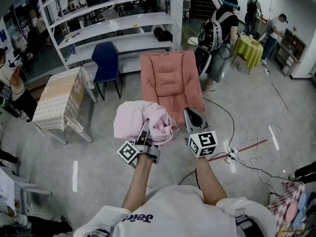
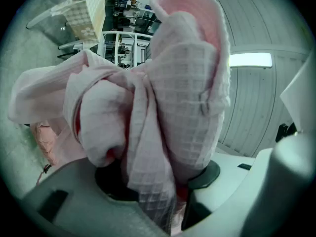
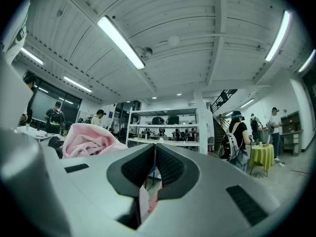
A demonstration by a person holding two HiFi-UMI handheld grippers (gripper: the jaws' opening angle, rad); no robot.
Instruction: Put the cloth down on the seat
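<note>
A pale pink waffle-weave cloth [image 1: 132,120] hangs bunched in the air just in front of the salmon padded seat [image 1: 170,78]. My left gripper [image 1: 144,128] is shut on it from below. In the left gripper view the cloth [image 2: 163,98] bulges up out of the gripper [image 2: 158,180] and fills most of the picture. My right gripper [image 1: 193,116] is level with the left, to the right of the cloth and apart from it, over the seat's front edge. In its own view the right gripper [image 3: 155,154] has its pads together with nothing held, and the cloth [image 3: 91,139] shows at the left.
A table under a checked cover [image 1: 59,100] stands at the left, with a dark blue chair [image 1: 106,58] and white shelving [image 1: 123,26] behind. A person with a backpack [image 1: 219,33] stands right of the seat near a yellow-green table [image 1: 249,48]. Cables [image 1: 237,154] lie on the floor.
</note>
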